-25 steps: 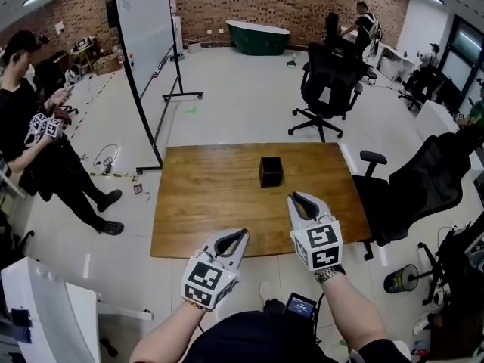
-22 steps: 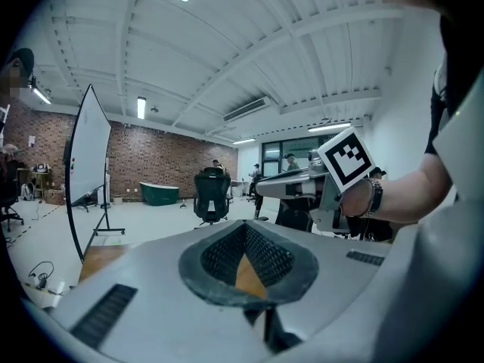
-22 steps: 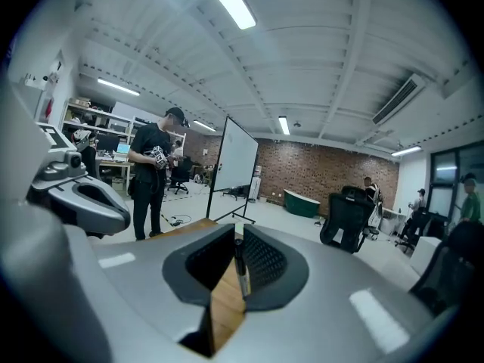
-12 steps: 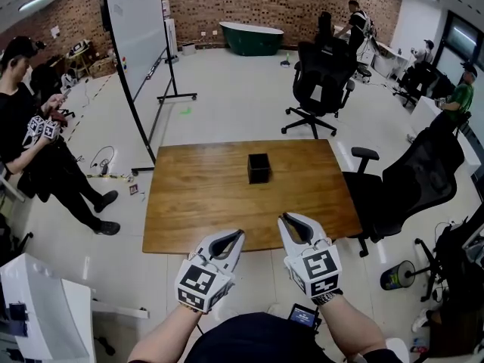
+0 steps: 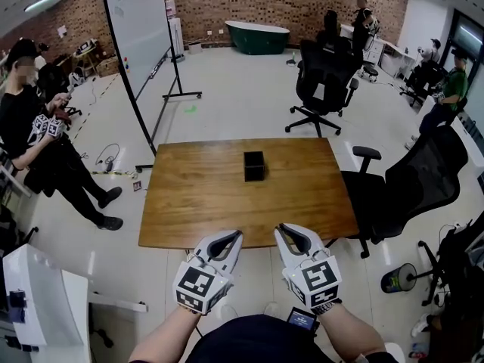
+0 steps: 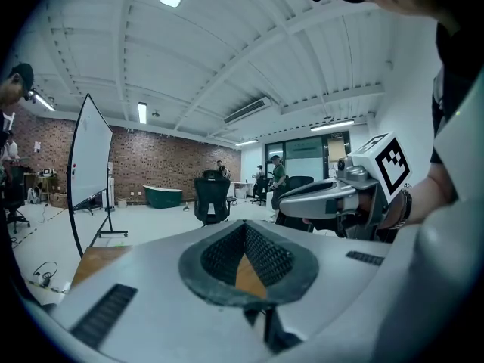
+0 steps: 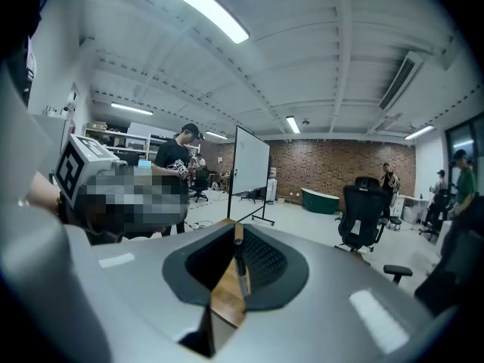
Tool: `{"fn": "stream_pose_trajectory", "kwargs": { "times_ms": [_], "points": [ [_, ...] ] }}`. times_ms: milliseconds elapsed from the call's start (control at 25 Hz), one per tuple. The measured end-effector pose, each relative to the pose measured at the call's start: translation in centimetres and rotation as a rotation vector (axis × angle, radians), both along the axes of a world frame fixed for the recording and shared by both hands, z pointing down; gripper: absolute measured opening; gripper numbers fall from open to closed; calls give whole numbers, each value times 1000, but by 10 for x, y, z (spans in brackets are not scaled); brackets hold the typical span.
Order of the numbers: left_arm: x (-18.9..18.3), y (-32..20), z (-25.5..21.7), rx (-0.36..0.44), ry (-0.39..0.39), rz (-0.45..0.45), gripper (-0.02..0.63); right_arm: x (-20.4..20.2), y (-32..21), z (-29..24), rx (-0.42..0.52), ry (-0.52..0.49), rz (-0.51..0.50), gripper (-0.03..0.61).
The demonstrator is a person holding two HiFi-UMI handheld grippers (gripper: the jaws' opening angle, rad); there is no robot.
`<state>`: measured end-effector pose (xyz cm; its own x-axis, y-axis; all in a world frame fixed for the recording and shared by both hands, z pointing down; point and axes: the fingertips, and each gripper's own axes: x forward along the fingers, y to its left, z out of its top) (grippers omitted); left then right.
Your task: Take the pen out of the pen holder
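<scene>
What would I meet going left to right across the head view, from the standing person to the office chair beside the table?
standing person → whiteboard → left tool → pen holder → right tool → office chair

An open office or lab space: a brick wall (image 5: pixel 249 2) at the far end, a wheeled whiteboard (image 5: pixel 140 44) at left, black swivel chairs (image 5: pixel 325 74) far and right, a wood table (image 5: pixel 197 203) in the middle, strip lights (image 7: pixel 200 6) overhead.
</scene>
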<state>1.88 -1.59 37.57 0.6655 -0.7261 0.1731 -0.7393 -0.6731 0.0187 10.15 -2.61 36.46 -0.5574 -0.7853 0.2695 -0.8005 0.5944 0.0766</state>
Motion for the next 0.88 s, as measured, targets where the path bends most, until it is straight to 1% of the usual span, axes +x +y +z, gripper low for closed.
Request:
{"fn": "stream_pose_trajectory", "kwargs": {
  "times_ms": [280,440,480,560,640,760,880],
  "points": [
    [10,13,-1,-8,-11,-2,5,5,18,7,-25,-6,-19,35],
    [7,22,-6,20,-12,3,5,3,25,2,-1,4,-16,35],
    [9,23,-7,16,-7,4,5,6,24,0,6,7,-14,35],
    [18,21,-6,-21,7,-6,5,13,19,-1,18,4,-10,35],
    [26,17,-1,-46,0,-11,5,22,13,2,18,-4,-7,35],
    [33,15,12,-56,-23,-4,5,30,15,15,-12,-12,-3,35],
    [36,13,17,-66,-30,0,5,29,16,24,-33,-17,-8,35]
  ]
}}
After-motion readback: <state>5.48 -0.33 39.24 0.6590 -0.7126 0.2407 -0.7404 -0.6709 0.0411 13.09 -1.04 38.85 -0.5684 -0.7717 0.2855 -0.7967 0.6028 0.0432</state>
